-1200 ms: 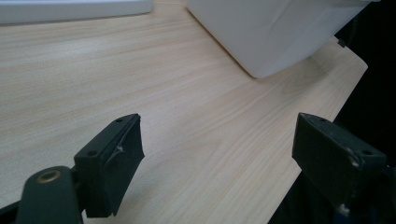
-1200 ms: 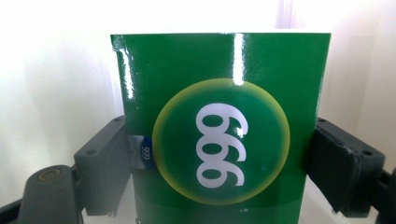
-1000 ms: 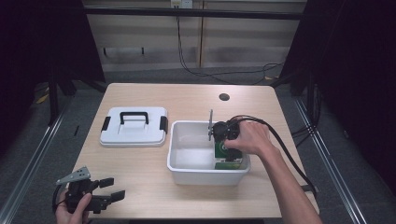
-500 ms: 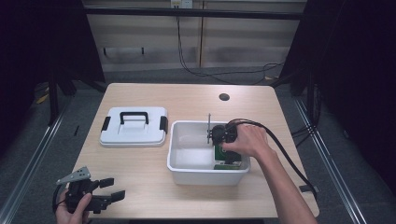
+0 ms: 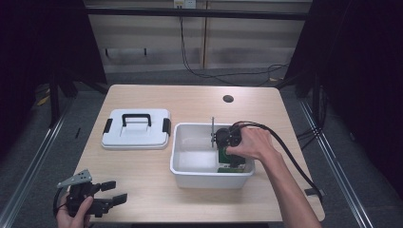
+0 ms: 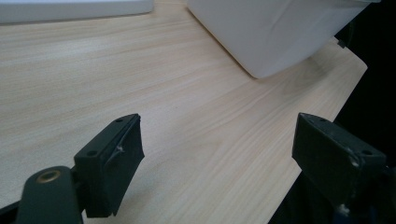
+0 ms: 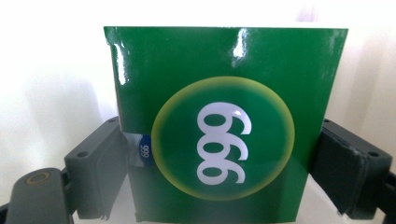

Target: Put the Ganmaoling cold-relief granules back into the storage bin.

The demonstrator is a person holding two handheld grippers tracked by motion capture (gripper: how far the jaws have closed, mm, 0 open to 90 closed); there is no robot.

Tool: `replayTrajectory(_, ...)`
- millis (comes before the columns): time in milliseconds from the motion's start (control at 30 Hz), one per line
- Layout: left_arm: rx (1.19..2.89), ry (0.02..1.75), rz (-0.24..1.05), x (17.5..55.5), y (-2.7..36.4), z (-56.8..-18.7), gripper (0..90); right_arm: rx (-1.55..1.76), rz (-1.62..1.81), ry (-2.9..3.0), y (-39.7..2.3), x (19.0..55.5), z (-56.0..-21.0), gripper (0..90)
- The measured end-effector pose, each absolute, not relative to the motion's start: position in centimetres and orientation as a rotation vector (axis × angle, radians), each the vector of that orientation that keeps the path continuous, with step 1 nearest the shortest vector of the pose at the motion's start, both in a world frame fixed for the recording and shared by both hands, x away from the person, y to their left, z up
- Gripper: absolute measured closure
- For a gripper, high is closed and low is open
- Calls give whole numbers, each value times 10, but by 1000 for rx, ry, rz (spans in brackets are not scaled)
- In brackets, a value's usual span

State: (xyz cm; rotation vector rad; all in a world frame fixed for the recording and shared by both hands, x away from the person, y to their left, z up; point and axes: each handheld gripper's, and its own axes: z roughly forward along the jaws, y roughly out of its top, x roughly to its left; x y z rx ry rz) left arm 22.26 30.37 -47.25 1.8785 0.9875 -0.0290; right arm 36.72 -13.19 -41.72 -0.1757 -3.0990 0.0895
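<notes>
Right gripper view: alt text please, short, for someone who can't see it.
A glossy green box printed with "999" in white inside a yellow-edged circle sits between the right gripper's two black jaws, which press against its left and right sides. Behind it is the bright white inside of a plastic tub.

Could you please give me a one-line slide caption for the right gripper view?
Right tongs clamp a green box marked 999 inside the white bin.

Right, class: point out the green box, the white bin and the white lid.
green box (image 7: pixel 224 140), right gripper view, on its printed circle.
white bin (image 5: pixel 209 178), high view, on its front wall.
white lid (image 5: pixel 135 135), high view, on its top panel.
</notes>
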Motion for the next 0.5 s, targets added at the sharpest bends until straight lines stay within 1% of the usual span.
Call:
replayTrajectory(100, 1878, 988, -24, 223, 304, -472, 163, -172, 88, -3105, -132, 367, -417, 111)
replayTrajectory(133, 1877, 988, -24, 223, 304, -472, 163, -174, 78, -3112, -133, 366, -416, 92)
replayTrajectory(500, 1878, 988, -25, 223, 304, -472, 163, -188, -14, -3168, -140, 360, -400, 87)
